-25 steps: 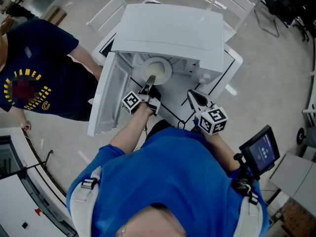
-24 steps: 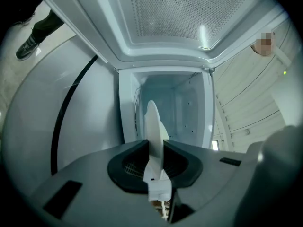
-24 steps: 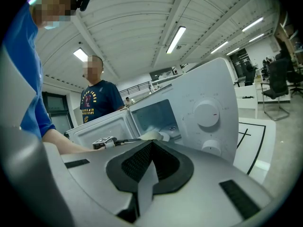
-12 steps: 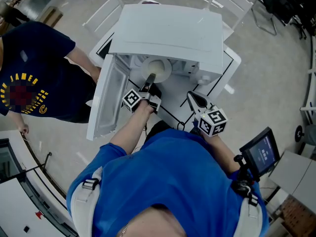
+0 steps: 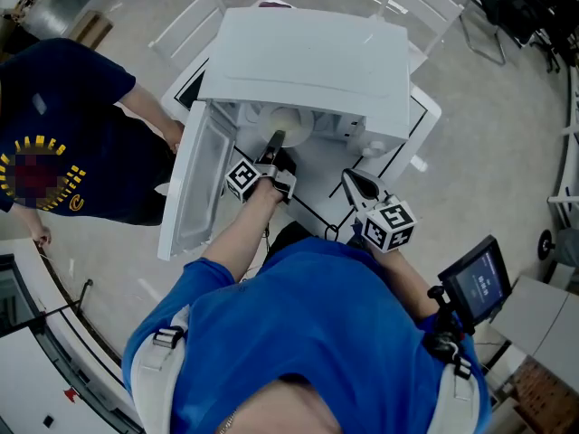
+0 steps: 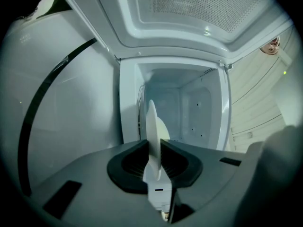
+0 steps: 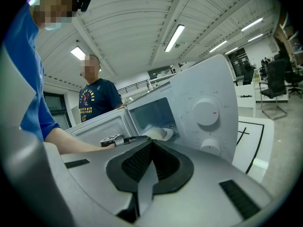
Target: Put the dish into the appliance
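Observation:
A white microwave [image 5: 308, 52] stands on the table with its door [image 5: 194, 183] swung open to the left. My left gripper [image 5: 274, 143] is shut on the rim of a white dish [image 5: 288, 120], which reaches into the oven's mouth and is partly hidden under its top. In the left gripper view the dish [image 6: 151, 119] stands edge-on between the jaws of that gripper [image 6: 152, 148], with the empty cavity [image 6: 189, 112] straight ahead. My right gripper [image 5: 348, 177] hangs in front of the microwave's right side, shut on nothing. The right gripper [image 7: 149, 145] sees the dish [image 7: 158, 134] inside the opening.
A person in a dark blue shirt [image 5: 54, 134] stands just left of the open door. White chairs [image 5: 194, 21] [image 5: 425, 3] stand behind the white table [image 5: 425, 107]. Two dials [image 7: 207, 112] sit on the microwave's front panel. A small screen [image 5: 475, 278] hangs at my right hip.
My left gripper has carried the dish a little further into the microwave, so more of the dish is hidden under the top. The right gripper has kept still.

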A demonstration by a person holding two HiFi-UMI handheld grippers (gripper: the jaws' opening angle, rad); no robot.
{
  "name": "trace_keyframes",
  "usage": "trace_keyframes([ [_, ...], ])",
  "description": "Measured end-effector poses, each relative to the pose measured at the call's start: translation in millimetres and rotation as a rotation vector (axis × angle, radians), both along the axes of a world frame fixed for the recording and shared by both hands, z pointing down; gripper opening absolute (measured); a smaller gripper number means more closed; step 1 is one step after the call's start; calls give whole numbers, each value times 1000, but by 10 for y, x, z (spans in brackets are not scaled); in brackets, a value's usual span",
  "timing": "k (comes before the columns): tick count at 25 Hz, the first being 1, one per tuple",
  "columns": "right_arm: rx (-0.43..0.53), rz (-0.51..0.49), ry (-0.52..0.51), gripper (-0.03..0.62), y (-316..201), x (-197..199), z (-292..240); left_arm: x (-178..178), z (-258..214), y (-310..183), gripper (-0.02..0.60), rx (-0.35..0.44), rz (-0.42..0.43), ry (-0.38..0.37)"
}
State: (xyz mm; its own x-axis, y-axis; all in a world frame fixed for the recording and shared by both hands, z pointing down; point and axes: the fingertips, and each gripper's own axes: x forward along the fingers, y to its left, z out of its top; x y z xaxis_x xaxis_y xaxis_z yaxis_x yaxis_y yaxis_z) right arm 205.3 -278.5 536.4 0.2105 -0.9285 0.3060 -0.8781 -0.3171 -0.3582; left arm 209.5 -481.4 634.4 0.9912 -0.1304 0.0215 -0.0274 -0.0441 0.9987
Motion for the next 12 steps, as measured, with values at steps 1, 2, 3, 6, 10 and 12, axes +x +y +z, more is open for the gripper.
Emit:
trace_keyframes([
  [1,0,0,-1,1,1,-3,1,2,14,-5,67,2,-3,-6],
  [2,1,0,-2,2,2,-6,1,4,24,-11,67,6,-6,-11],
  [3,1,1,-2,2,4,-8,1,7,27,-16,67,10,-8,-14],
  [6,1,2,-3,0,17,-1,5,36,28,-33,67,19,-10,-17],
  [10,2,0,-5,2,21,-3,9,56,24,-39,67,36,-7,-15],
  [12,4,-1,-4,1,17,0,3,59,12,-32,67,47,-2,-11],
])
